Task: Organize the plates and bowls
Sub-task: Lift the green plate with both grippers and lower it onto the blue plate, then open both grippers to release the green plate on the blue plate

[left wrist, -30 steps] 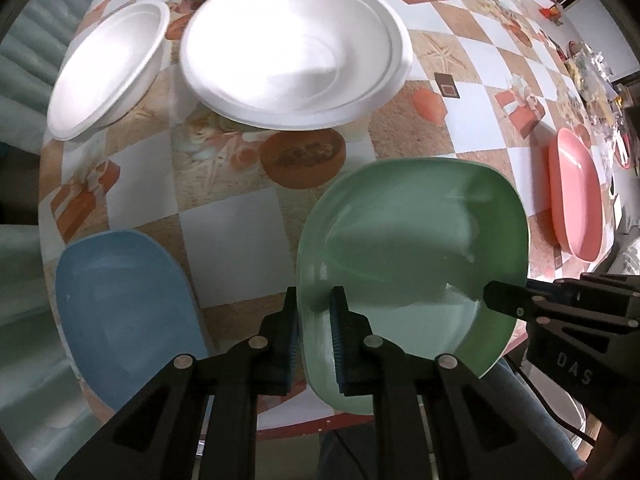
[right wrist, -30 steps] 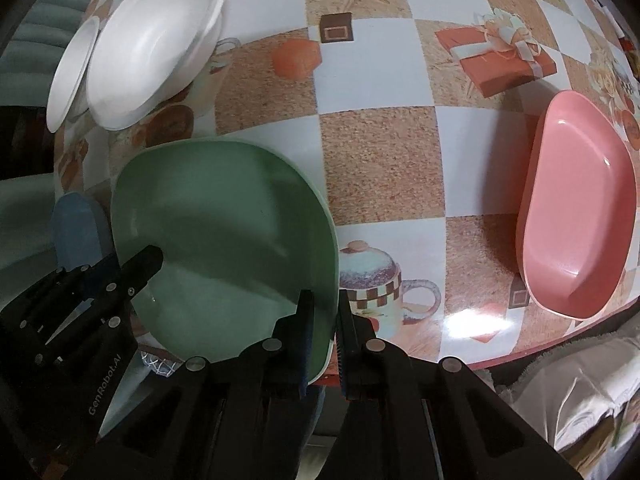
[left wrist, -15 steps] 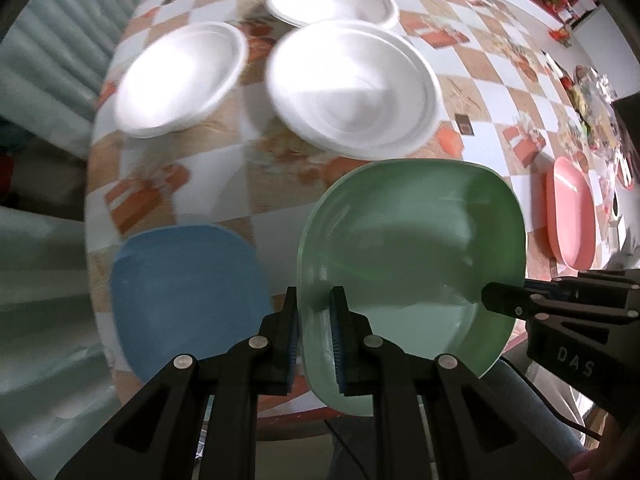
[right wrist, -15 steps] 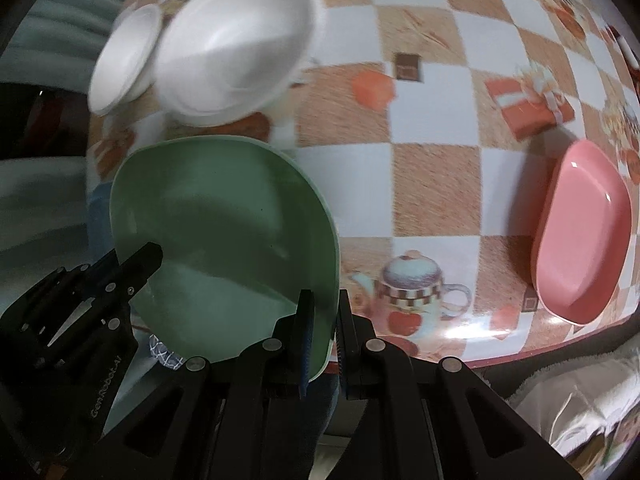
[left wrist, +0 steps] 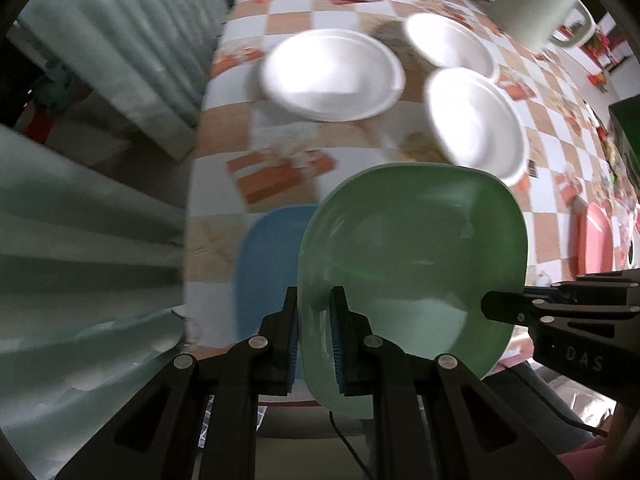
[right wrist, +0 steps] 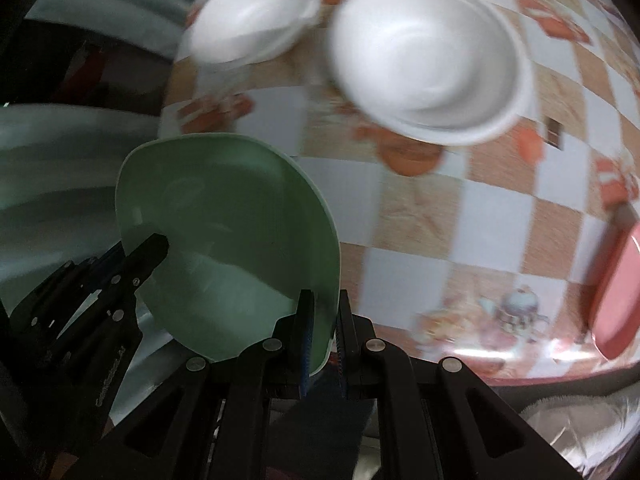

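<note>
Left gripper (left wrist: 314,338) and right gripper (right wrist: 322,332) each clamp opposite rims of the green plate (left wrist: 412,264), above the checkered tabletop's (left wrist: 296,148) near edge.

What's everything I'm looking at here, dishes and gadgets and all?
Green plate: one, held above the table's near edge, gripped at both sides.
Blue plate: one, on the table, partly under the green plate.
Pink plate: one, at the table's right edge.
White bowls: three, clustered further back.
Pale mug: one, far end of the table.
Checked tablecloth: one, orange and white.
Left tongs: black, shut on the green plate's rim.
Right tongs: black, shut on the opposite rim.
</note>
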A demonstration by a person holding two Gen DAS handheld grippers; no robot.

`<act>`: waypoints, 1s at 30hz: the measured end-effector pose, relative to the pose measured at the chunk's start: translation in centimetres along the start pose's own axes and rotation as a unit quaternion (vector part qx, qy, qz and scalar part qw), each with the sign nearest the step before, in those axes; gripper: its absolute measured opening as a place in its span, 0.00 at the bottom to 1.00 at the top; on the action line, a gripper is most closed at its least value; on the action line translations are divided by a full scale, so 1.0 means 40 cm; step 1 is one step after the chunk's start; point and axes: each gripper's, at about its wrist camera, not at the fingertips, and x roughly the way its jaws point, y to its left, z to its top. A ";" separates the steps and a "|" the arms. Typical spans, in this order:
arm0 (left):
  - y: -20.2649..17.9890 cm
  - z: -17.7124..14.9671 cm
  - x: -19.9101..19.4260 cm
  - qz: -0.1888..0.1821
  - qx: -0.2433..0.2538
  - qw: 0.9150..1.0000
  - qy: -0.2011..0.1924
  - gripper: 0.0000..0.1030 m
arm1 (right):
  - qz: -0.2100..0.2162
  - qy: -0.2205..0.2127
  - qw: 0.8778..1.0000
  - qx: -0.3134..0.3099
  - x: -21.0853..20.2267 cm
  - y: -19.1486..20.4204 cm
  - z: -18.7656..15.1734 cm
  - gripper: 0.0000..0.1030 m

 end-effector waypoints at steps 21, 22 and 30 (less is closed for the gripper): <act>0.110 0.037 0.101 0.017 -0.022 0.999 0.034 0.15 | 0.014 0.046 0.999 -0.005 0.180 0.136 0.063 0.13; 0.112 0.038 0.104 0.015 -0.024 0.999 0.035 0.15 | 0.016 0.048 0.999 -0.005 0.187 0.138 0.063 0.13; 0.121 0.039 0.082 0.021 -0.035 0.999 0.011 0.71 | 0.006 0.039 0.999 -0.022 0.151 0.118 0.054 0.72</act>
